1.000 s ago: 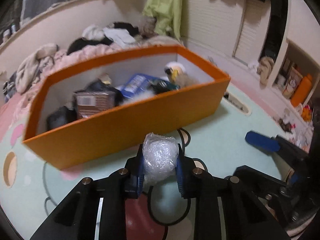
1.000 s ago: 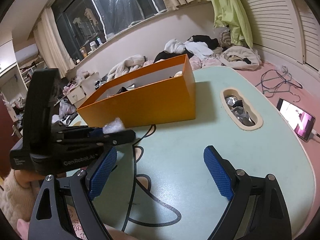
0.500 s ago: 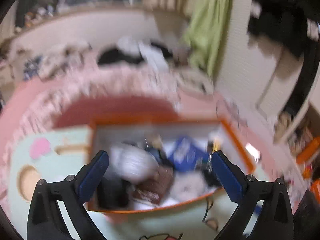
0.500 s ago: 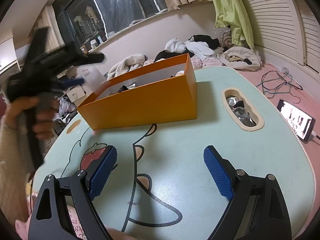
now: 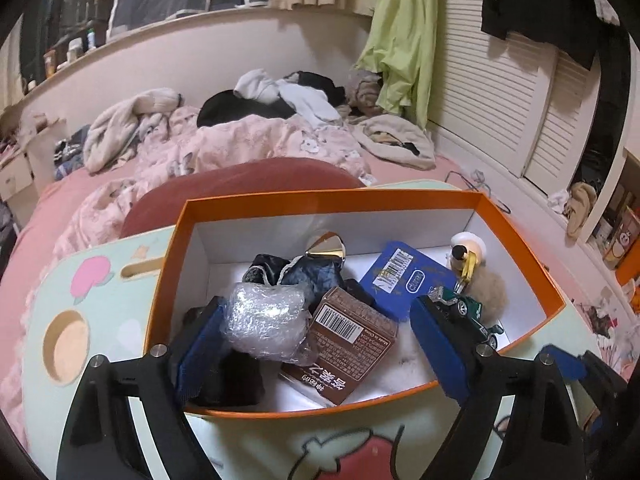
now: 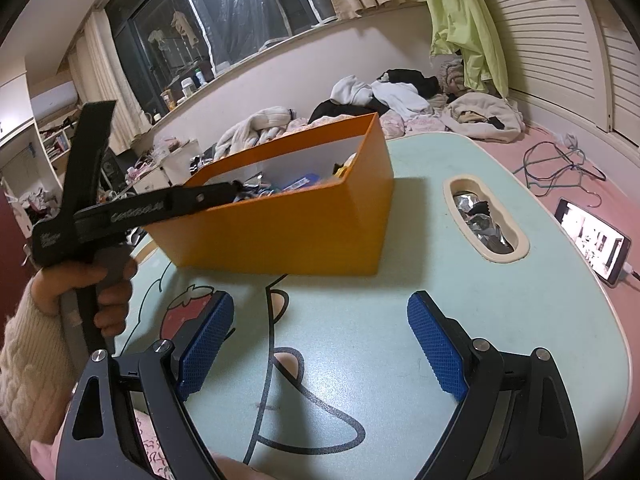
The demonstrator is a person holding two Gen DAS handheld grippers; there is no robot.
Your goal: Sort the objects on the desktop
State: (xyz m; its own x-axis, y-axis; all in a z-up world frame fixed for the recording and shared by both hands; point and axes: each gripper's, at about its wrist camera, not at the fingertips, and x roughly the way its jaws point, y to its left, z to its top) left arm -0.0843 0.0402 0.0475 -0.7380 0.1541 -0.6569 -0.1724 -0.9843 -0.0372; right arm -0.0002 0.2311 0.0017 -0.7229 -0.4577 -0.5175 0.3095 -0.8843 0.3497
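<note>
Mint cartoon-print table (image 6: 500, 320) bears orange box (image 6: 280, 236) at 12 o'clock; bed (image 5: 248, 144) behind. Left gripper (image 5: 316, 336) jaws closing, gripping nothing; right gripper (image 6: 320, 344) jaws apart, empty.

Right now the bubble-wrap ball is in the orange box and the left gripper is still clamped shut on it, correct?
Not clamped. In the left wrist view the left gripper stands wide, jaws closing slightly, pads clear of the bubble-wrap ball. The ball does lie in the orange box.
</note>
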